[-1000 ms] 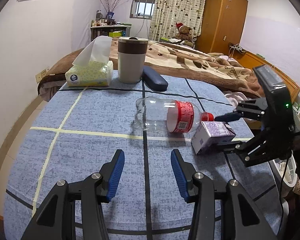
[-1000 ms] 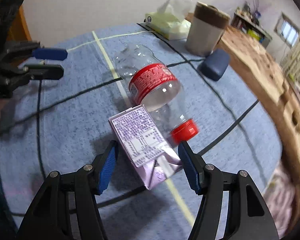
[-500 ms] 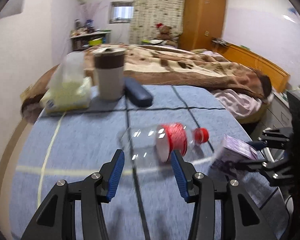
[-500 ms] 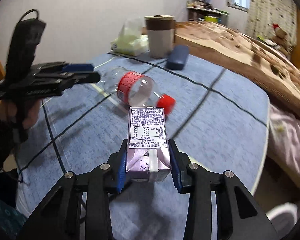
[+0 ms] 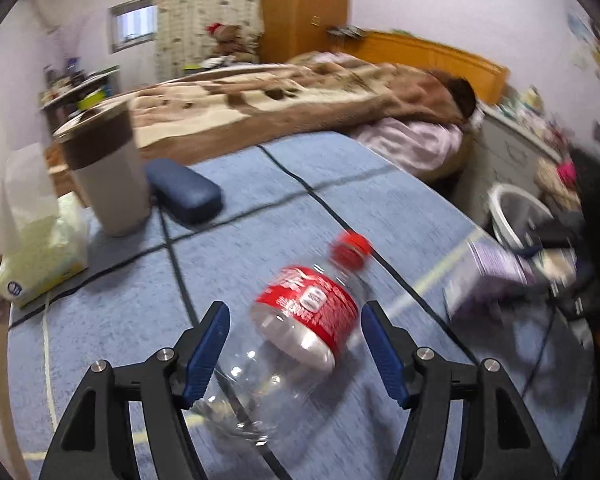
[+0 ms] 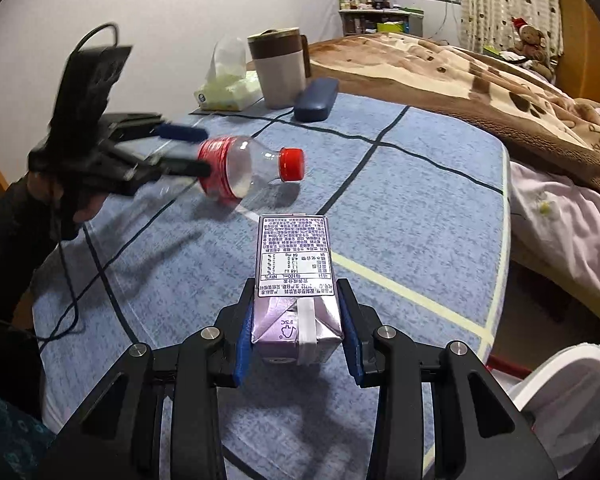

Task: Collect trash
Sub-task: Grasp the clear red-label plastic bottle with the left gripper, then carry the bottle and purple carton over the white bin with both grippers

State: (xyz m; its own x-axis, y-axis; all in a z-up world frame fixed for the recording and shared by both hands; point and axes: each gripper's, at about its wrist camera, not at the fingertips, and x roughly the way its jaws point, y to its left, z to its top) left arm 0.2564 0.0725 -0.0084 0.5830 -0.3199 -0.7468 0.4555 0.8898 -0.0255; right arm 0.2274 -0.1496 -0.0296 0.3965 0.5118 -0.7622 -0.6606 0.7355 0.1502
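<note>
Left claw spread wide, straddling clear plastic bottle, blue pads not visibly touching it. Bottle: transparent, ribbed, red label, red cap, lying on its side on table. Table covering: blue speckled fabric, black and cream grid lines. Right claw clamping lilac foil-look carton, rectangular, printed white panel facing up, held above table.
</note>
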